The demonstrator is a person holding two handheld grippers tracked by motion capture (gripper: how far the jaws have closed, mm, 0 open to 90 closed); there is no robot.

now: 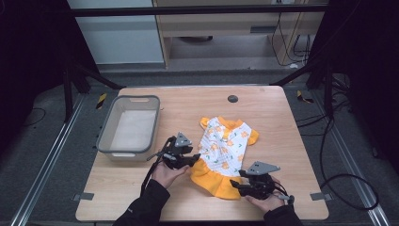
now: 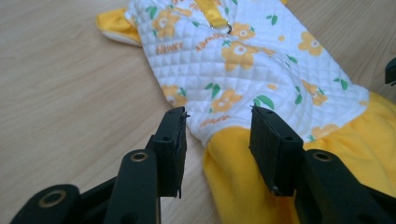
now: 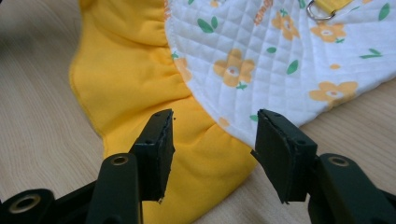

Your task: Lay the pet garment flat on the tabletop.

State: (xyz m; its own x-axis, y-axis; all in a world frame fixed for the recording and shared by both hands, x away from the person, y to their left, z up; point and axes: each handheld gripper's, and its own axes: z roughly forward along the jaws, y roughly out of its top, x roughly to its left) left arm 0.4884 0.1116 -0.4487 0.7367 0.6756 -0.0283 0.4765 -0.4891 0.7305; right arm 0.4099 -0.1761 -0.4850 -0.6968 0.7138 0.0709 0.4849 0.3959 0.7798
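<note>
A small pet dress (image 1: 225, 148) lies flat on the wooden table (image 1: 183, 106): white quilted top with orange flowers, yellow skirt and sleeves. My left gripper (image 1: 195, 161) is at the dress's left side, where the top meets the skirt. In the left gripper view its jaws (image 2: 218, 126) stand open over the dress (image 2: 243, 60) edge, pads apart from the cloth. My right gripper (image 1: 237, 184) is at the skirt's lower right corner. In the right gripper view it (image 3: 215, 130) is open too, with the yellow skirt (image 3: 130, 79) hem between the jaws, not pinched.
A grey plastic basket (image 1: 104, 134) stands at the table's left side, close to my left hand. A dark round cap (image 1: 232, 98) sits in the tabletop near the far edge. Bare wood surrounds the dress. Cables lie on the floor at the right.
</note>
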